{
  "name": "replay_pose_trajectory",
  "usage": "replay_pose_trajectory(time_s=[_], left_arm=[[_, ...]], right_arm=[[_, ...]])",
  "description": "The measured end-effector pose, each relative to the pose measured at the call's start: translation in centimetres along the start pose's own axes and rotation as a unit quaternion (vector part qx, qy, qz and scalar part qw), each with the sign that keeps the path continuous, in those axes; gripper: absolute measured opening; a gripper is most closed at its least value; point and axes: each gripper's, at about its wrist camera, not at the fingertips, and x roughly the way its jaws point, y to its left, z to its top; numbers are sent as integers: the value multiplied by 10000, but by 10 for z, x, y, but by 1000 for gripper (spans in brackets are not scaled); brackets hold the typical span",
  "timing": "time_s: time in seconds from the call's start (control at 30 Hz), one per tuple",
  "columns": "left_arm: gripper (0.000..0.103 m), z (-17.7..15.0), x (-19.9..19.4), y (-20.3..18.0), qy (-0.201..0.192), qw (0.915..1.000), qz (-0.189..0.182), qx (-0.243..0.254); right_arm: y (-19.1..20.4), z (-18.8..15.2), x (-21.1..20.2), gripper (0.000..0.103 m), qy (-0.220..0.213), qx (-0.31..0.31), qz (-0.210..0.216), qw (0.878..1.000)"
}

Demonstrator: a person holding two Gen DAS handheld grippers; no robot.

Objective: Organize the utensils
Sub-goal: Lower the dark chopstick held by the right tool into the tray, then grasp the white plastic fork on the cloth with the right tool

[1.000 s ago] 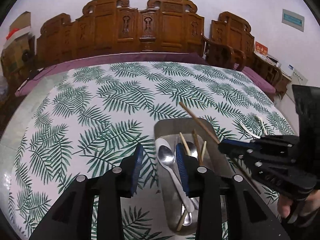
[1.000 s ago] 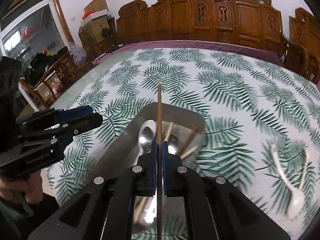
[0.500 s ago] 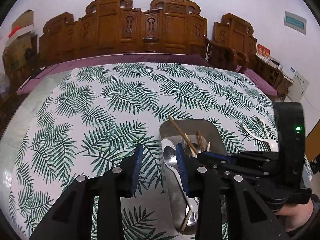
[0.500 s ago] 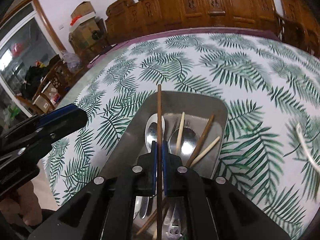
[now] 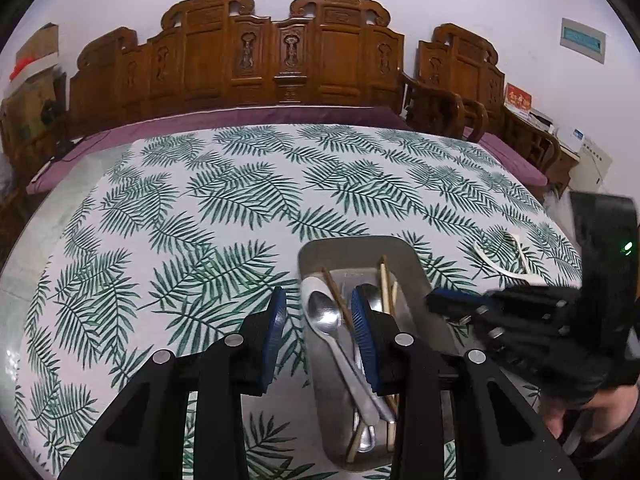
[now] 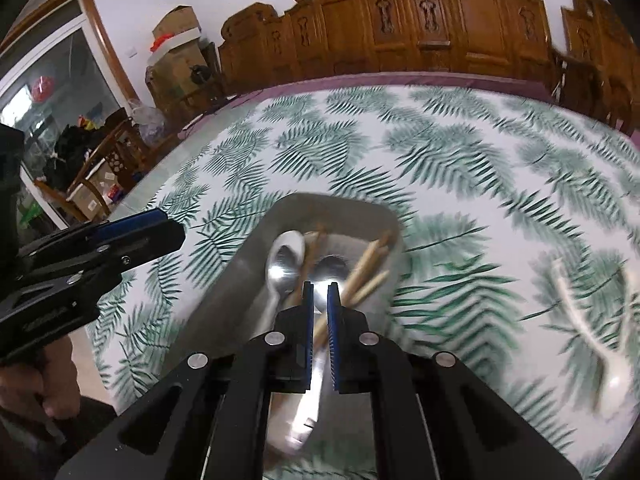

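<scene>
My right gripper [image 6: 320, 300] has just parted over the metal tray [image 6: 340, 208] — the brown chopstick [image 6: 308, 256] lies inside, released. Left gripper [image 5: 318, 320] idle, parted, empty. Next: fetch the white spoons [image 6: 592, 340] on the tablecloth.

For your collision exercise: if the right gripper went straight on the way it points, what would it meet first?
Probably the spoons and chopsticks lying in the metal tray, just beyond the right gripper; blur leaves the depth uncertain.
</scene>
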Motion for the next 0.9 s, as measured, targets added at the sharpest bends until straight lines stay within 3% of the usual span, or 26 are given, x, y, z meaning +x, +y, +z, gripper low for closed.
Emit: replay_pose_trajectory(time_s=[0.23, 0.33, 0.5, 0.8, 0.9], left_arm=[[32, 2, 4, -20, 3, 9998, -165, 111], [38, 2, 6, -31, -10, 9996, -229, 173], [45, 3, 10, -49, -9, 9990, -392, 231], [46, 0, 18, -84, 66, 9973, -591, 426], [46, -1, 21, -91, 105, 9969, -644, 429]], right_arm=[[-46, 1, -43, 10, -168, -185, -454, 9987], [-69, -2, -56, 10, -188, -222, -727, 9969], [-113, -11, -72, 10, -212, -66, -1127, 9934], [-181, -28, -84, 10, -161, 279, -1731, 9844], [-196, -34, -81, 20, -91, 339, -1807, 9829]])
